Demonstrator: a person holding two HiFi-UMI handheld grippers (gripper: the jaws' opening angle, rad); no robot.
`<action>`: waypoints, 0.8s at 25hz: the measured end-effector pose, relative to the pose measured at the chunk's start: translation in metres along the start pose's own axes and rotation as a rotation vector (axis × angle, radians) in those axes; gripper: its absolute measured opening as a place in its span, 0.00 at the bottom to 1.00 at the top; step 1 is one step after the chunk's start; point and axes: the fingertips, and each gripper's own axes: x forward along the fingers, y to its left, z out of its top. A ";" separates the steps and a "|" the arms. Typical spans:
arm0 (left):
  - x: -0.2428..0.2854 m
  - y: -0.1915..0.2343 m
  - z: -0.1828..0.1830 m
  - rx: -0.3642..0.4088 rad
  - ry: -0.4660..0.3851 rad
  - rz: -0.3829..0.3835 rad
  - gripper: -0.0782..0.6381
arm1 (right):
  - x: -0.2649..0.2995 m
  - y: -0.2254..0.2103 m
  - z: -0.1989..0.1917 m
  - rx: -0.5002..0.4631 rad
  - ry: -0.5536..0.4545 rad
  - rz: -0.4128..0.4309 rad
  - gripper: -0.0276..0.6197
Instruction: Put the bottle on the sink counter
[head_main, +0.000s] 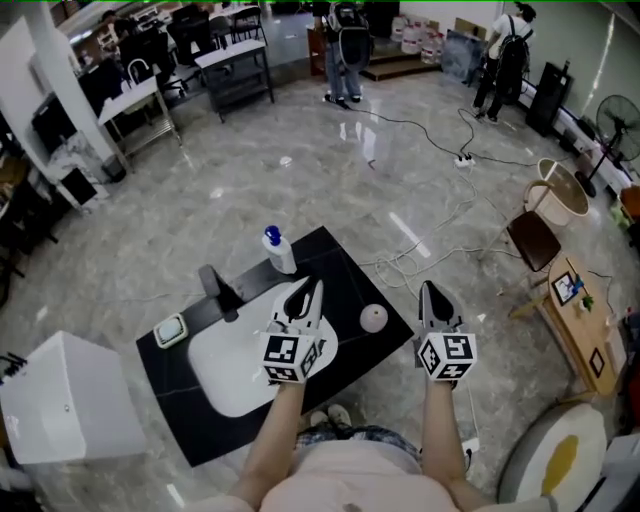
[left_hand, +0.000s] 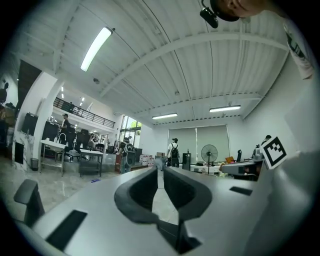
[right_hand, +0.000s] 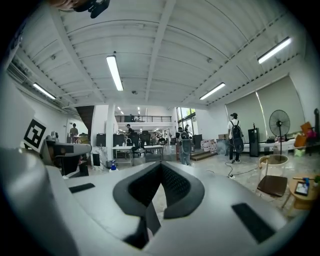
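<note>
A clear bottle (head_main: 279, 250) with a blue cap stands upright at the far edge of the black sink counter (head_main: 345, 270), behind the white basin (head_main: 225, 365) and right of the black faucet (head_main: 220, 290). My left gripper (head_main: 312, 285) hovers over the basin's right rim, just short of the bottle and not touching it. In its own view the left gripper (left_hand: 160, 171) shows only a slim gap with nothing inside. My right gripper (head_main: 430, 288) hangs off the counter's right side. Its tips (right_hand: 161, 165) meet on nothing, and the bottle (right_hand: 113, 165) shows small at the left.
A white round object (head_main: 373, 318) lies on the counter's right part and a pale soap dish (head_main: 170, 330) on its left. A white box (head_main: 65, 400) stands at the left; a chair (head_main: 533, 240), a wooden table (head_main: 575, 310) and floor cables (head_main: 440, 215) are at the right.
</note>
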 end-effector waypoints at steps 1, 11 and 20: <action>-0.004 0.003 0.006 0.001 -0.008 0.007 0.19 | -0.002 0.000 0.006 -0.003 -0.008 0.000 0.07; -0.026 0.030 0.037 -0.027 -0.050 0.061 0.15 | 0.000 0.004 0.045 -0.017 -0.074 0.032 0.07; -0.039 0.045 0.044 -0.034 -0.060 0.097 0.15 | 0.003 0.016 0.053 -0.030 -0.084 0.058 0.06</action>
